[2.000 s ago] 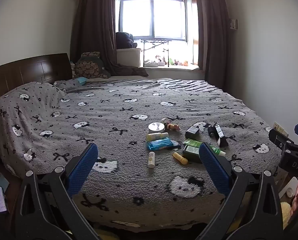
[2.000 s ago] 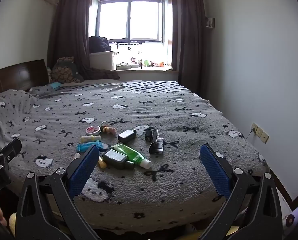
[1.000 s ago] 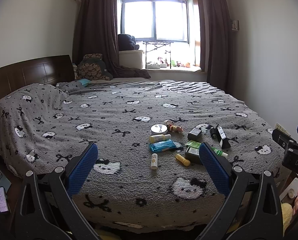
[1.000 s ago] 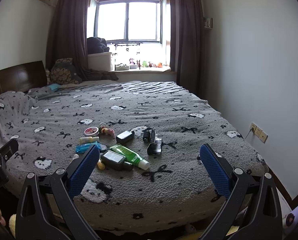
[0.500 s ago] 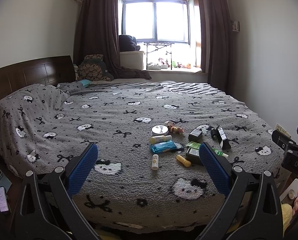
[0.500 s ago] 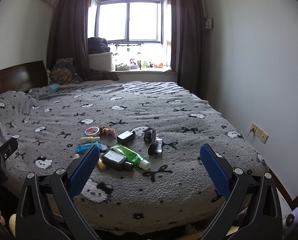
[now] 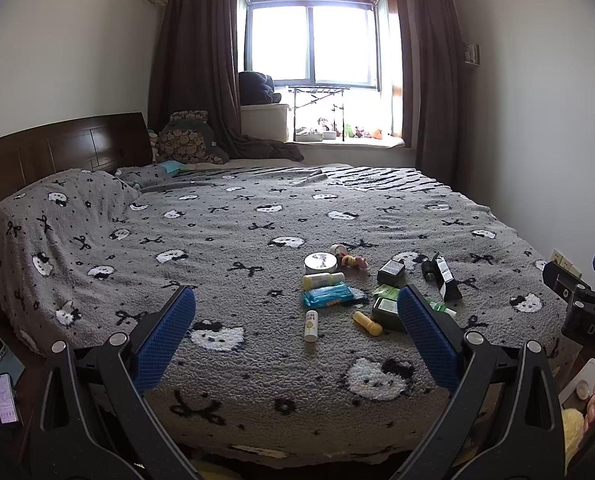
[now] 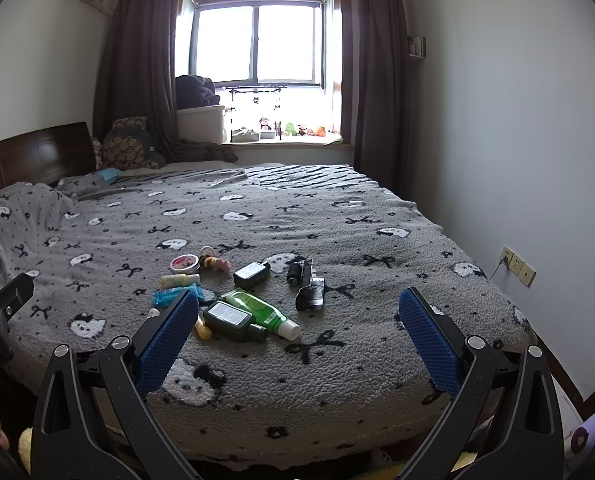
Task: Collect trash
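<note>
Trash [image 8: 233,300] lies clustered on the grey blanket [image 7: 225,240], slightly farther off than before. Left gripper [image 7: 295,336] and right gripper [image 8: 297,338] stay spread wide, empty, short of it.

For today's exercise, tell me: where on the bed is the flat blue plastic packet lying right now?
In the left wrist view the flat blue plastic packet lies right of centre on the grey blanket, just below a small yellow tube and left of a dark green bottle.
</note>
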The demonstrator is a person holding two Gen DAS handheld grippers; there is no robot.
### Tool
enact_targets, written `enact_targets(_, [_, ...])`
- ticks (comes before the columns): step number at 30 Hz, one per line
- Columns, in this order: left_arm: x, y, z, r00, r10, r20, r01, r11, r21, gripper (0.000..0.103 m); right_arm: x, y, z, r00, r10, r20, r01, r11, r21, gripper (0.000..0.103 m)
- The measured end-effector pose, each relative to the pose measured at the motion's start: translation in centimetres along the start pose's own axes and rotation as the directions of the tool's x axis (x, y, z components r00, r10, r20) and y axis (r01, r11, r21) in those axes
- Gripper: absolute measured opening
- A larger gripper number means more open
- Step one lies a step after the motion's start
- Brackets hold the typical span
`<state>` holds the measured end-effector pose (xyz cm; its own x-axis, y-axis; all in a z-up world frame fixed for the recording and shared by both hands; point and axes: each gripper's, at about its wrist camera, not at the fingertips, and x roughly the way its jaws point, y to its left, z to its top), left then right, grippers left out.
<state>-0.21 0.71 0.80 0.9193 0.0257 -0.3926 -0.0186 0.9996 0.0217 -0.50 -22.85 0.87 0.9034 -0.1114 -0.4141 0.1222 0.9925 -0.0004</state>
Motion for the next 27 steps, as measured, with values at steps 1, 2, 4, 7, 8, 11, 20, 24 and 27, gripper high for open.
enact_targets(1, [0.0, 0.0, 0.0, 1.000, 0.000, 0.000, 0.000, 1.000, 0.000, 0.096, 0.0, 0.0, 0.0, 1.000, 0.001, 0.000, -0.001, 1.000, 0.000, 0.100])
enact_targets(2, [0.0, 0.0, 0.0, 1.000, -0.001, 0.000, 0.001, 1.000, 0.000, 0.096, 0.0, 0.0, 0.0, 1.000, 0.002, 0.000, -0.002, 1.000, -0.001, 0.100])
enact_targets(4, [0.0, 0.0, 0.0, 1.000, 0.000, 0.000, 0.000, 1.000, 0.001, 0.096, 0.1, 0.0, 0.0, 1.000, 0.002, -0.001, -0.002, 1.000, -0.001, 0.100])
enact_targets(7, [0.0, 0.1, 0.0, 1.000, 0.000, 0.000, 0.000, 1.000, 0.000, 0.096, 0.0, 0.0, 0.0, 1.000, 0.001, 0.000, -0.001, 1.000, 0.000, 0.100])
enact_targets(8, [0.0, 0.0, 0.0, 1.000, 0.001, 0.000, -0.001, 1.000, 0.000, 0.096, 0.0, 0.0, 0.0, 1.000, 0.001, -0.001, -0.001, 1.000, -0.001, 0.100])
enact_targets(11, [0.0, 0.0, -0.1, 1.000, 0.000, 0.000, 0.000, 1.000, 0.001, 0.096, 0.0, 0.0, 0.0, 1.000, 0.001, -0.001, -0.001, 1.000, -0.001, 0.100])
enact_targets(20, [0.4, 0.1, -0.2, 1.000, 0.011, -0.010, -0.011, 1.000, -0.002, 0.096, 0.3, -0.2, -0.2, 1.000, -0.003, -0.005, 0.003, 1.000, 0.005, 0.100])
enact_targets(24, [1.4, 0.0, -0.6, 1.000, 0.014, -0.022, -0.014, 1.000, 0.002, 0.096, 0.9, -0.5, -0.4, 1.000, -0.007, -0.011, 0.007, 1.000, 0.003, 0.100])
enact_targets(27, [2.4, -0.1, -1.2, 0.999, 0.023, -0.031, -0.022, 1.000, 0.014, 0.096, 1.9, -0.7, -0.9, 1.000, -0.023, -0.017, 0.022, 1.000, -0.005, 0.100])
